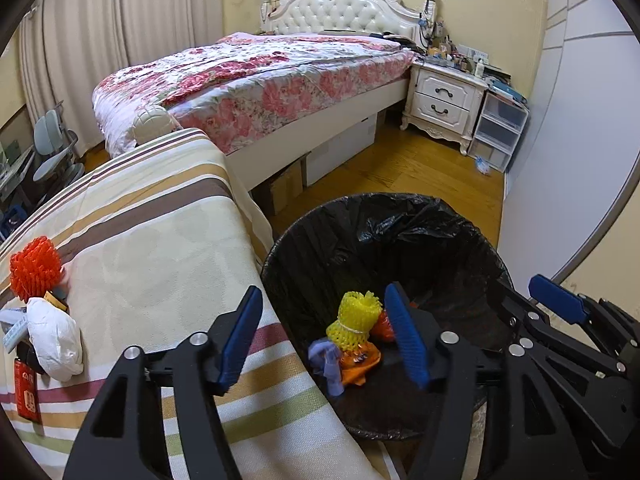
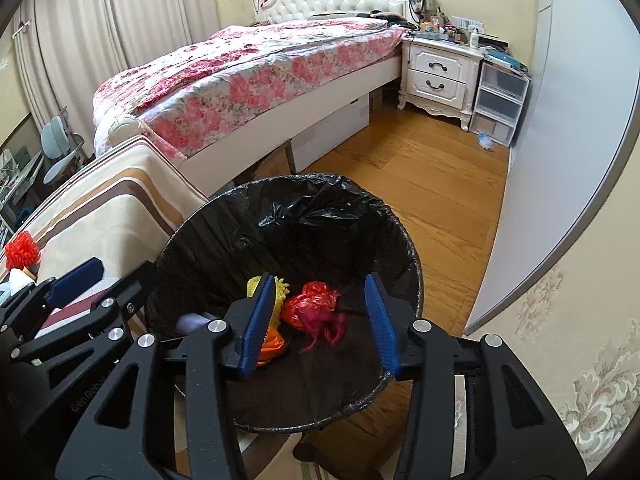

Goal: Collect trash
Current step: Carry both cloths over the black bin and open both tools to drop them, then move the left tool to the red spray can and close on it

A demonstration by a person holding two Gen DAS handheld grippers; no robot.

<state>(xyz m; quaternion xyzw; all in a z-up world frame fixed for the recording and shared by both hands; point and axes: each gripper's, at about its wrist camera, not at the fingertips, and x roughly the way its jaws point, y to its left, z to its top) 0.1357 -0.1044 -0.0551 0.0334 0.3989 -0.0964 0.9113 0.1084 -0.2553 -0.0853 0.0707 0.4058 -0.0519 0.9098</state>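
A bin with a black liner (image 1: pixel 400 216) (image 2: pixel 280 200) stands on the wood floor beside a striped bed cover (image 1: pixel 160 248). In the bin lie a yellow foam net (image 1: pixel 354 318), a purple scrap (image 1: pixel 326 360), an orange wrapper (image 1: pixel 358 362) and a red plastic bag (image 2: pixel 316 304), whose lower end is blurred. My left gripper (image 1: pixel 322 288) is open over the bin's near left rim, with nothing between its pads. My right gripper (image 2: pixel 319 280) is open above the red bag and does not touch it. On the cover lie an orange-red foam net (image 1: pixel 34 268), a white crumpled wad (image 1: pixel 56 340) and a red packet (image 1: pixel 26 392).
A bed with a floral cover (image 1: pixel 260 76) fills the back, with cardboard boxes (image 1: pixel 284 188) under it. A white nightstand (image 1: pixel 440 100) and clear plastic drawers (image 1: pixel 500 132) stand at the back right. A small blue-white scrap (image 1: pixel 482 166) lies on the floor there. A wardrobe door (image 1: pixel 560 160) runs along the right.
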